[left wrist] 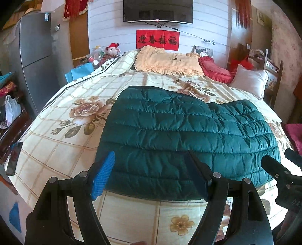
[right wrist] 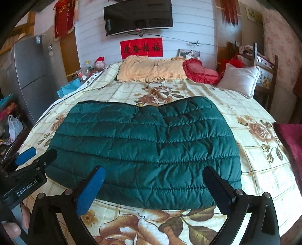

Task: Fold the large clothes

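Jacket: a dark green quilted jacket [left wrist: 181,135] lies flat on the bed, folded into a broad block with stitched bands running across it; the far edge dips in a shallow notch, seen in the right wrist view [right wrist: 149,139].
Left gripper: the left gripper [left wrist: 149,175] has its jaws set wide, nothing between them; the blue pad [left wrist: 102,176] sits over the jacket's near left corner, and the jacket spreads just ahead of the fingers.
Right gripper: the right gripper [right wrist: 152,190] is likewise spread wide and holds nothing; the jacket's near hem lies straight ahead between its fingers. Whether either tool touches the cloth, I cannot tell.
Bed: a cream bedspread [right wrist: 251,162] with a tan grid and brown roses lies under the jacket and reaches on all sides of the tools.
Far end: beyond the jacket lie a peach frilled pillow [left wrist: 166,62], a red cushion [left wrist: 215,71] and a white pillow [left wrist: 249,81] to its right.
Wall: a red banner [left wrist: 157,39] hangs ahead, with a TV [left wrist: 158,10] above it.
Left of the tools: a grey fridge [left wrist: 35,56] stands beside the bed.
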